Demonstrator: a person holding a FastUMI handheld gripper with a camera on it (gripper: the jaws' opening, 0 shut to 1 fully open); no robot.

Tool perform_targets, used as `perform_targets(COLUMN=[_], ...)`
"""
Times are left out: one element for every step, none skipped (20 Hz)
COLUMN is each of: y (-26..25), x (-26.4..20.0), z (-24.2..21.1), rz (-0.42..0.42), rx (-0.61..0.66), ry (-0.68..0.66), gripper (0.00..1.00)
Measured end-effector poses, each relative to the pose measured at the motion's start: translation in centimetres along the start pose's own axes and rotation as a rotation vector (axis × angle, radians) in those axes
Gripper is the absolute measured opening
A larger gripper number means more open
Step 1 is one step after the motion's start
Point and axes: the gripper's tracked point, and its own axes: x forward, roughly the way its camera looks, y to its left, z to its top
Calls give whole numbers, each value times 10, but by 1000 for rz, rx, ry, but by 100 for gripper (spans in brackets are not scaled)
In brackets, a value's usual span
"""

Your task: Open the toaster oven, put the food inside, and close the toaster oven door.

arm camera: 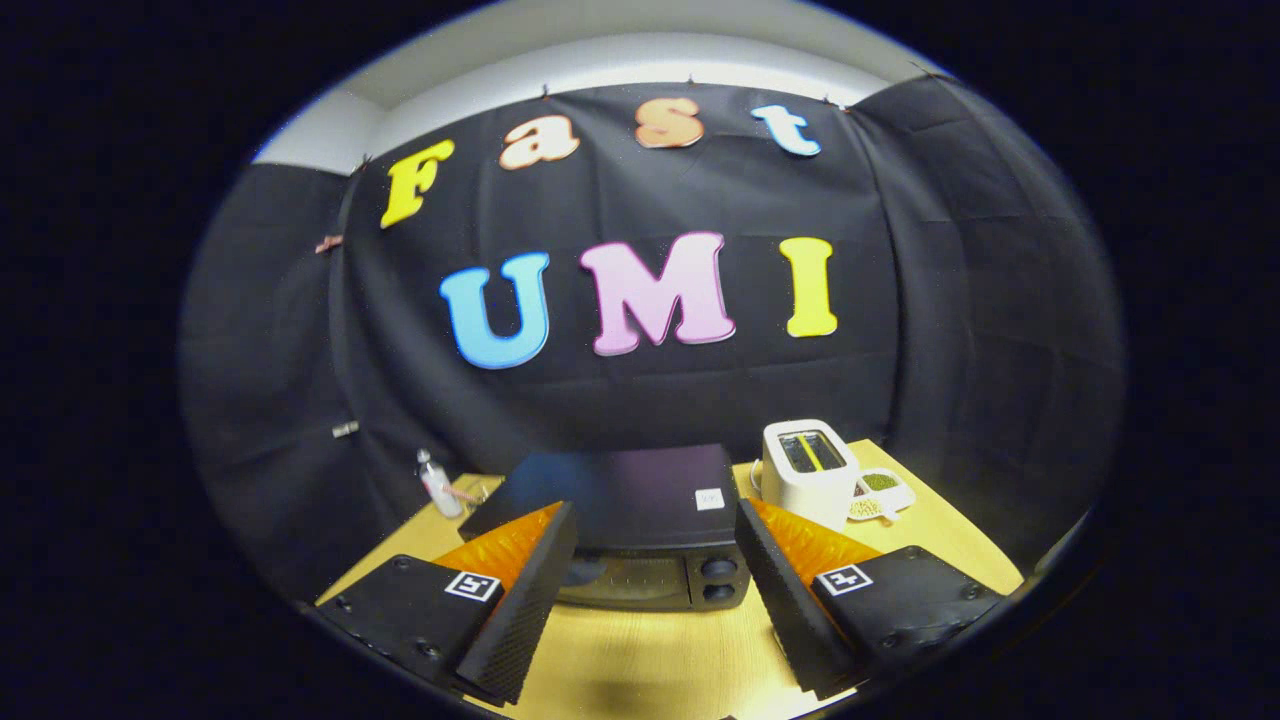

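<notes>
A black toaster oven [640,520] stands on the wooden table [650,660], just ahead of my fingers and seen from above. Its glass door faces me and looks shut, with two round knobs [717,580] at its right end. My gripper [650,560] is open, its two fingers spread wide on either side of the oven's front, touching nothing. Nothing lies between the fingers.
A white slot toaster [808,470] stands behind the oven to the right. Beside it sits a small white dish [880,492] with something green in it. A small clear bottle [438,485] stands at the back left of the table. Black cloth walls close in behind.
</notes>
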Motion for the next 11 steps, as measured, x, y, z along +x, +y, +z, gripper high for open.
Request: perform_targets(y=[-9,-18,-25,-31,-35,-39,-42,-43,-44,-45,-45], x=[-1,-3,-5,-5,-6,-8,-8,-9,-9,-9,-9], z=[8,14,22,29,36,40,43,45,47,49,50], rz=[-15,-29,-41,-52,-62,-71,-78,-81,-81,-81,-80], rx=[7,0,-14,-31,-44,-51,-52,-45,-40,-36,-35], ry=[-15,-28,-41,-60,-72,-84,-89,-91,-91,-90,-89], gripper=[98,98,98,98,98,98,98,98,98,98,98])
